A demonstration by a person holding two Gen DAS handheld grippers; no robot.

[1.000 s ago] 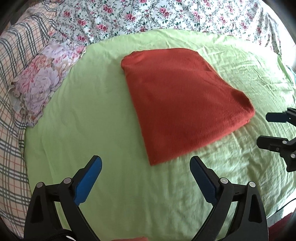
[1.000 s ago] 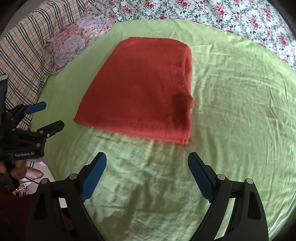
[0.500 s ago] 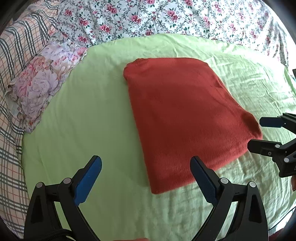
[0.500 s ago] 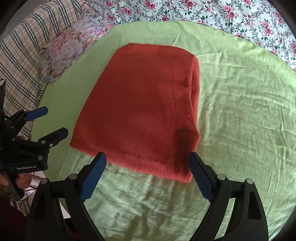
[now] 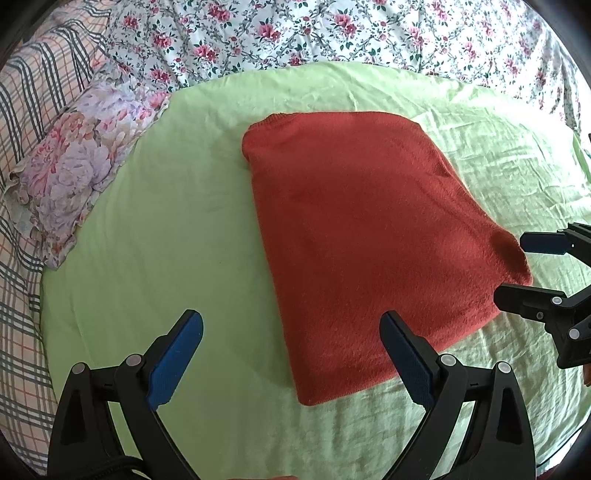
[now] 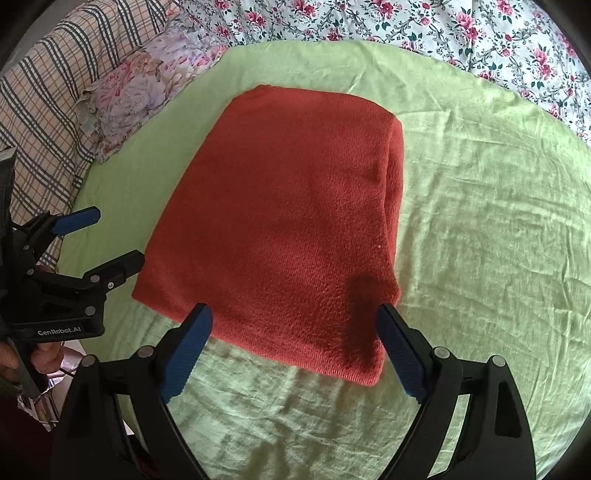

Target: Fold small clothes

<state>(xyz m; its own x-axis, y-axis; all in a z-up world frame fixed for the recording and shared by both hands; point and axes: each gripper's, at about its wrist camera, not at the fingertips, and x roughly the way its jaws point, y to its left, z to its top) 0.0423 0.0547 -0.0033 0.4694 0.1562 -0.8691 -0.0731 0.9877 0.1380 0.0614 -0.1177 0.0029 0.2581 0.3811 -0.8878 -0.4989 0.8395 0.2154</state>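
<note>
A rust-red knitted garment point(image 5: 369, 236) lies folded flat into a rough rectangle on a light green sheet point(image 5: 166, 240). My left gripper point(image 5: 291, 354) hovers open just above the garment's near left corner, nothing between its blue pads. In the right wrist view the same garment point(image 6: 291, 221) fills the middle, its thicker folded edge on the right. My right gripper point(image 6: 293, 350) is open over the garment's near edge, straddling it. The right gripper also shows in the left wrist view at the garment's right corner point(image 5: 524, 266); the left gripper shows at the left in the right wrist view point(image 6: 107, 240).
A floral pillow point(image 5: 74, 173) lies left of the sheet on a checked blanket point(image 5: 22, 110). A flowered quilt point(image 5: 332, 33) runs along the far side. A hand point(image 6: 40, 354) holds the left gripper's handle at the bed's near edge.
Both grippers have moved forward toward the garment, which now sits nearer and larger in each view. Both have stayed open, and the garment has not shifted.
</note>
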